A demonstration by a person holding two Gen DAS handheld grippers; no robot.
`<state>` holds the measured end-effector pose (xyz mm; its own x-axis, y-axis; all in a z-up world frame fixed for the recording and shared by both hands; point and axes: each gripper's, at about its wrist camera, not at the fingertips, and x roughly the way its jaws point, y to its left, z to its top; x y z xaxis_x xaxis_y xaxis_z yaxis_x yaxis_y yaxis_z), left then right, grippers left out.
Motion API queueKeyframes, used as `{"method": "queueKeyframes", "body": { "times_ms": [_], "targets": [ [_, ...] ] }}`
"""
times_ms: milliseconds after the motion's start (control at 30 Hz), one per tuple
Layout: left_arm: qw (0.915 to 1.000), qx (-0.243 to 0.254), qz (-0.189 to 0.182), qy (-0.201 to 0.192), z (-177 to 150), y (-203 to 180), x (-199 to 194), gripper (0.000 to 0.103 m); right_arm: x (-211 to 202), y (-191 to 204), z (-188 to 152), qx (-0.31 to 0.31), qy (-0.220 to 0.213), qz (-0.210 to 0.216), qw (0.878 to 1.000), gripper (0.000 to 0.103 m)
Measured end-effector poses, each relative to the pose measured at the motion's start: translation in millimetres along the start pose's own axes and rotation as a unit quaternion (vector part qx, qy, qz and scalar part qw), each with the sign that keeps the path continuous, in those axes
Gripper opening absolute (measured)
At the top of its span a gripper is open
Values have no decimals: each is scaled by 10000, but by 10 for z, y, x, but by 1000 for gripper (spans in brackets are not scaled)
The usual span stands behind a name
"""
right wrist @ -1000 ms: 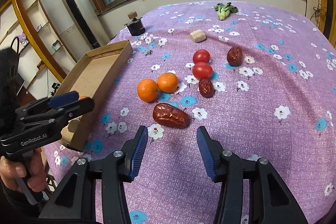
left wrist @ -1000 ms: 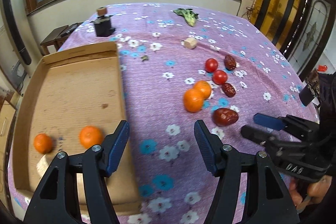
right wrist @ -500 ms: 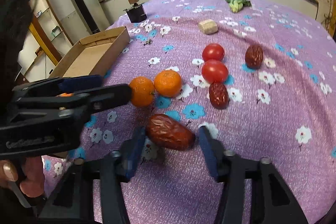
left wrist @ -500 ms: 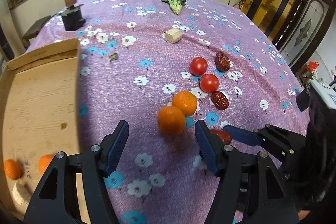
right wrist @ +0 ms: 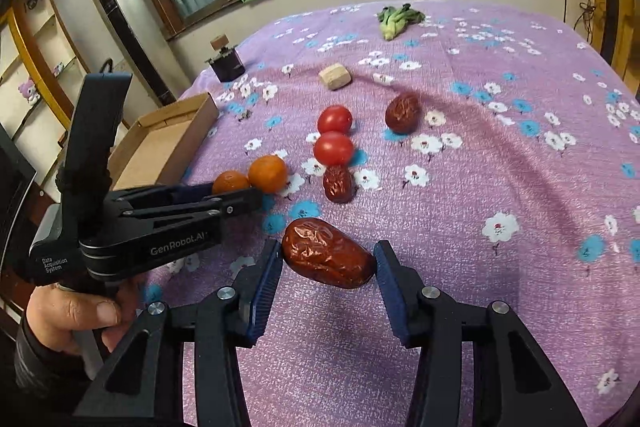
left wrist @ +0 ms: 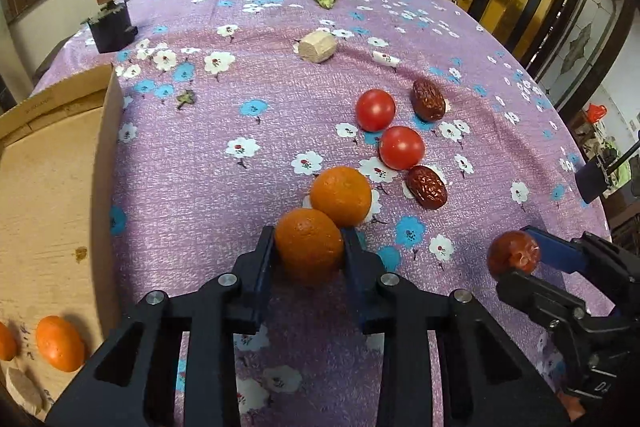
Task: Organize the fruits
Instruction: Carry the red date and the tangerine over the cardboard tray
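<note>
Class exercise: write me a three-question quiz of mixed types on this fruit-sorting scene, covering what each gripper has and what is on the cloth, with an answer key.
1. True or false: the left gripper is closed on an orange.
2. What does the right gripper hold? A) a tomato B) a large red date C) a wooden block
3. How many tomatoes lie on the purple floral cloth?

Key
1. True; its pads press both sides of the orange, beside a second orange.
2. B; the date sits pinched between the pads.
3. Two: far tomato, near tomato.

Orange mandarin (left wrist: 308,251) pinched, wrinkled red date (right wrist: 328,258) gripped, tomatoes (left wrist: 401,147) on cloth
</note>
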<state>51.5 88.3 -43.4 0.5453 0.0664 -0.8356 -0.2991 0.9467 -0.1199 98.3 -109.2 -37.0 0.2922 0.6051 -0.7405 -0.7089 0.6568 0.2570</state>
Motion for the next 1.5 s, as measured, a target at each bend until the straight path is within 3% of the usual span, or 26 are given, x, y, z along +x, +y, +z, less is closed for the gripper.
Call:
{"method": "queueKeyframes", "body": {
  "times_ms": [600, 1500],
  "targets": [
    [9967, -401, 365, -601, -300, 417, -662, 29, -144, 580, 49, -497, -167, 242, 9983, 48],
    [9906, -844, 683, -830, -567, 1016, -1054, 29, 24, 1301, 92, -1087, -11, 512, 9928, 48]
  ]
}}
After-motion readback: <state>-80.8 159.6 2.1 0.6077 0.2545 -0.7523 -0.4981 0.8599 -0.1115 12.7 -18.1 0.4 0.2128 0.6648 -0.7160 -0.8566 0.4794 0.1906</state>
